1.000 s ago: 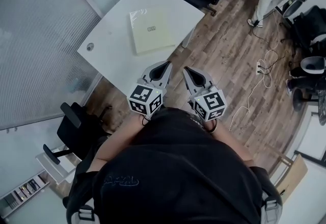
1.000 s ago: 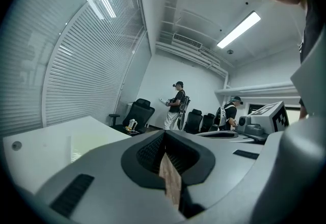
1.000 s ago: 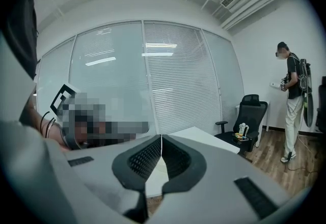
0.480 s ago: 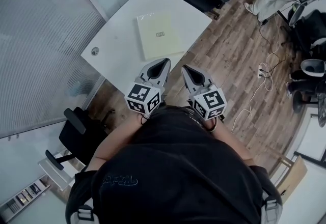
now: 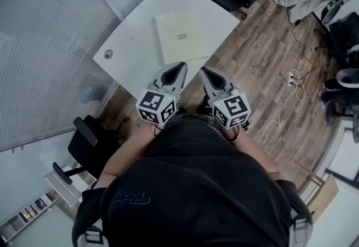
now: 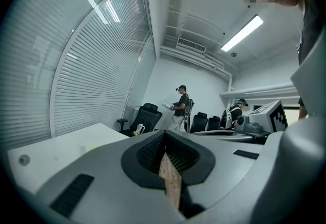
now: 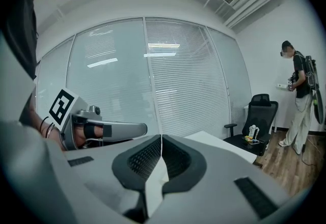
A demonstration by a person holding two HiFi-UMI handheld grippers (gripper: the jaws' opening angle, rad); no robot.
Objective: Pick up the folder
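Lighting's fine for you, bright n even, all from overhead. Ceiling light strip [image 6: 243,33] at 1 o'clock in the left gripper view is blown out. The blinds [image 7: 178,85] in the right gripper view catch glare streaks around 12. White table [image 5: 140,32] in head view is nearly clipped, hardly any shadows on it. Both gripper views = heavy fisheye, black corners, straight lines bowing. Left gripper [image 6: 164,139] and right gripper [image 7: 161,139] look soft up close at 6, bg is sharper.

No print can be read: the small dark label [image 5: 182,36] on the folder [image 5: 189,46], on the far table [image 5: 134,44], is too small.
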